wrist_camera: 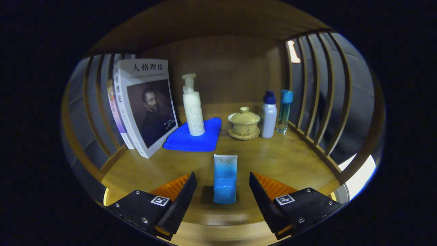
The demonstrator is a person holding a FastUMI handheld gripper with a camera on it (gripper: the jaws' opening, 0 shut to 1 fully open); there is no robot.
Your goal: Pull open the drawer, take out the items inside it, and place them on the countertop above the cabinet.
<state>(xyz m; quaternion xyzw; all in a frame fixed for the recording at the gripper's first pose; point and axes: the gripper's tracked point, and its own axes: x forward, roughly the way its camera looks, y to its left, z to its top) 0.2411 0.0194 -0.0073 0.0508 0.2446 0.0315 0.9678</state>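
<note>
Books (145, 106): they stand at the left of the wooden countertop (286, 160), leaning on the slatted side. The front cover has a portrait, Chinese characters and the small line "Theories of personality".
Blue cloth (194, 138): folded, just right of the books.
Pump bottle (193, 107): white, upright on the cloth; its faint vertical letters are not readable.
Gripper (222, 191): the two fingers are spread wide apart and touch nothing.
Blue tube (225, 179): it stands upright on its cap between the fingers, apart from both; the small word on top is too blurred to read.
Lidded cup (244, 123): beige, on a saucer, beyond the tube.
Two bottles (276, 114): at the right, one white with dark cap, one clear teal.
</note>
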